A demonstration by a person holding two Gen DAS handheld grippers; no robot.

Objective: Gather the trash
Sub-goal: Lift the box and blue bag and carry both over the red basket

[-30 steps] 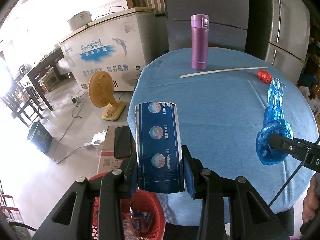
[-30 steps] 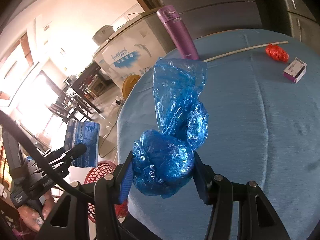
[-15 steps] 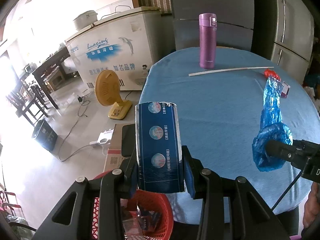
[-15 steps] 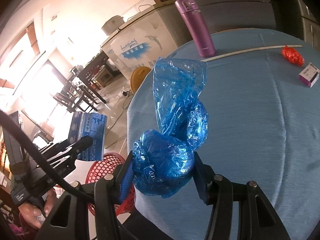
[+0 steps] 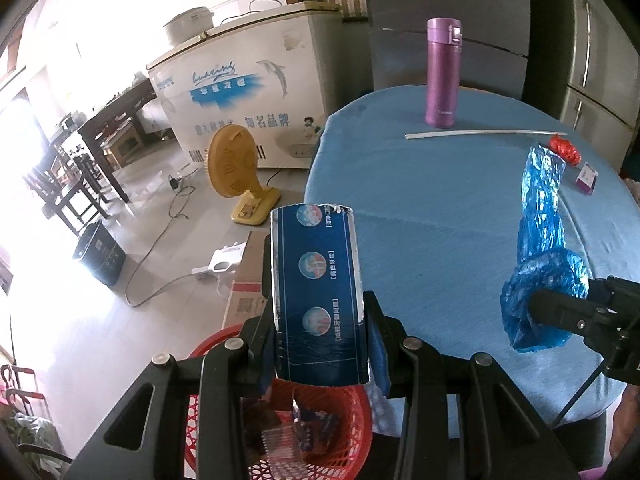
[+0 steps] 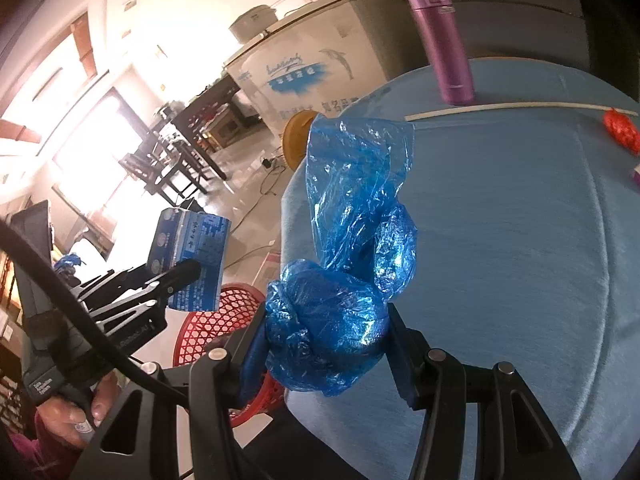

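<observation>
My left gripper is shut on a dark blue carton and holds it upright above a red mesh basket on the floor beside the table. The basket holds several wrappers. My right gripper is shut on a crumpled blue plastic bag over the blue tablecloth. The bag also shows at the right of the left wrist view. The carton and the basket show at the left of the right wrist view.
On the round table stand a purple flask, a long white stick, a red crumpled scrap and a small purple box. A yellow fan, a cardboard box, cables and a white freezer stand beside the table.
Both grippers have drawn back and left from the table with their loads. The left gripper with the carton now stands more fully over the red basket.
</observation>
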